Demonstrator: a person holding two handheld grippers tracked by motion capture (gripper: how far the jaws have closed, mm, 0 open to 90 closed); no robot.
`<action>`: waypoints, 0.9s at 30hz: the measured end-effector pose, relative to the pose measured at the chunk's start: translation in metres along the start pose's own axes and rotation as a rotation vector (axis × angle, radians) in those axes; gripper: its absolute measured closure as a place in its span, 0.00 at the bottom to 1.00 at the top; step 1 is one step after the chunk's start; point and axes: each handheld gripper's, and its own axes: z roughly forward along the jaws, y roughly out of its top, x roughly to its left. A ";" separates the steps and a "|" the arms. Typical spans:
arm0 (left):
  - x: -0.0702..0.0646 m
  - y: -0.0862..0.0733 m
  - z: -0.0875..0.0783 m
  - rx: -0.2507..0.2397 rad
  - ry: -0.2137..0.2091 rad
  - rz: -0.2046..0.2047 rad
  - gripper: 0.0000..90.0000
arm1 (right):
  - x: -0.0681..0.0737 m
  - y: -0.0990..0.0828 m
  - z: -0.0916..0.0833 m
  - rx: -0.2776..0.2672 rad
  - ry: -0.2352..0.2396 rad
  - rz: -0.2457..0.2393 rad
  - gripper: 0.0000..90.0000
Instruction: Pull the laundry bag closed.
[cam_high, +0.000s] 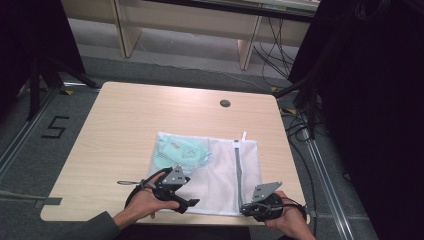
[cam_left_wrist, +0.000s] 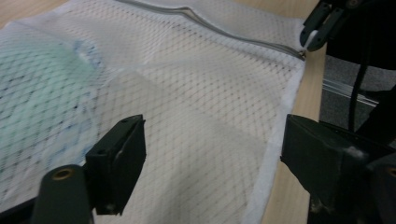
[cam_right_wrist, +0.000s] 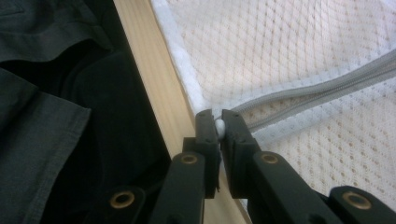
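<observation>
A white mesh laundry bag (cam_high: 210, 170) lies flat on the table's near half, with a mint green garment (cam_high: 180, 150) inside its left part. A grey zipper (cam_high: 237, 165) runs across the bag toward the near edge. My right gripper (cam_right_wrist: 219, 122) is shut on the small white zipper pull (cam_right_wrist: 219, 126) at the bag's near edge, right at the table's edge. My left gripper (cam_left_wrist: 212, 130) stands open low over the bag's (cam_left_wrist: 187, 93) near left part, jaws wide apart with mesh beneath them. The right gripper (cam_left_wrist: 317, 28) shows at the top right of the left gripper view.
The wooden table (cam_high: 125, 130) has a round cable hole (cam_high: 225, 103) near its far edge. Black curtains and floor cables (cam_high: 300, 125) stand to the right, and wooden shelving (cam_high: 190, 30) is behind. A person's dark sleeve (cam_right_wrist: 46, 116) is close beside the right gripper.
</observation>
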 end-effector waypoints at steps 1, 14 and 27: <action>-0.007 0.001 0.007 -0.005 -0.031 0.014 0.29 | 0.000 0.002 -0.001 -0.003 0.001 0.008 0.96; -0.048 0.011 0.060 -0.004 -0.089 0.101 0.37 | -0.005 0.008 -0.007 -0.051 0.001 0.028 0.96; -0.055 0.022 0.089 -0.024 -0.065 0.136 0.52 | -0.006 0.009 -0.014 -0.076 -0.009 0.070 0.96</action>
